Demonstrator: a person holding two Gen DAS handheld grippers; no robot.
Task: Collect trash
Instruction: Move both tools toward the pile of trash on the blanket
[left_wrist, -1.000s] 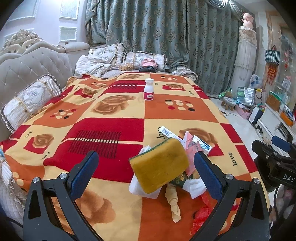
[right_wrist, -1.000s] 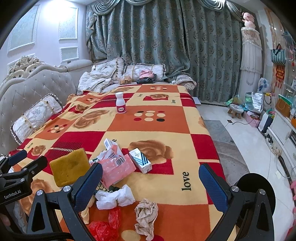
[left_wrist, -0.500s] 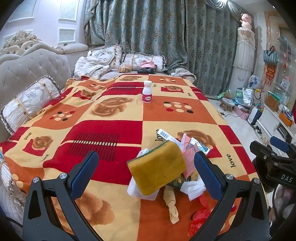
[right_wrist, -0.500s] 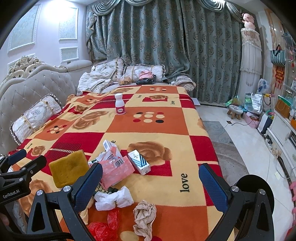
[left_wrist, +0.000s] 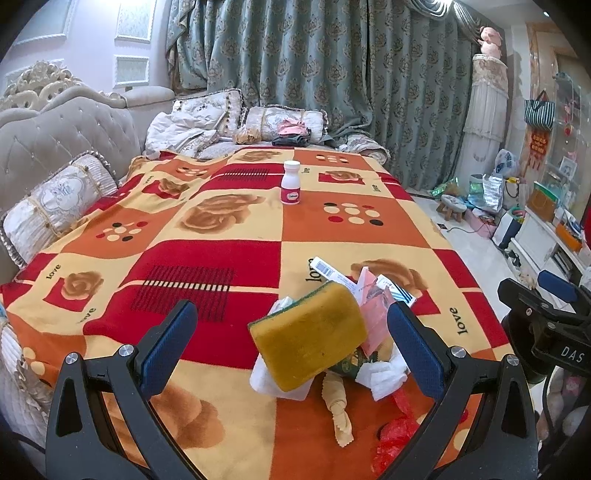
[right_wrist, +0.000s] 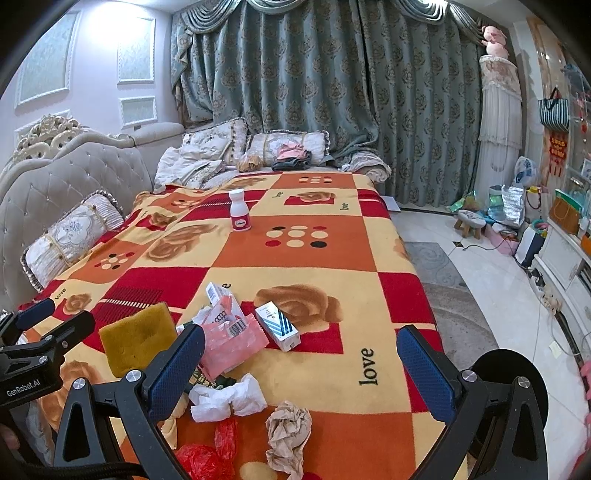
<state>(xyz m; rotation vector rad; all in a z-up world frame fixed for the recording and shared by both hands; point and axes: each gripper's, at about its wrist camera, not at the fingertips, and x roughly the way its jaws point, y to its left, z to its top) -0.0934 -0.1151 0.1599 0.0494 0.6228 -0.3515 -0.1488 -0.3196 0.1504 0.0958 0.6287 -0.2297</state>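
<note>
Left wrist view: my left gripper (left_wrist: 291, 343) spread wide, nothing pinched.
Sponge: yellow sponge (left_wrist: 310, 339) between its fingers, propped on the trash pile.
Right gripper (right_wrist: 299, 365): spread, empty.
Trash: pink packet (right_wrist: 231, 341), striped box (right_wrist: 277, 325), tissue (right_wrist: 229, 400).
Beyond: white bottle (right_wrist: 240, 215) upright on the blanket (right_wrist: 332, 254).

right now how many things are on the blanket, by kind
sponge: 1
white bottle: 1
striped box: 1
pink packets: 2
white tissue wad: 1
beige crumpled paper: 1
red plastic bag: 1
total: 8
</note>
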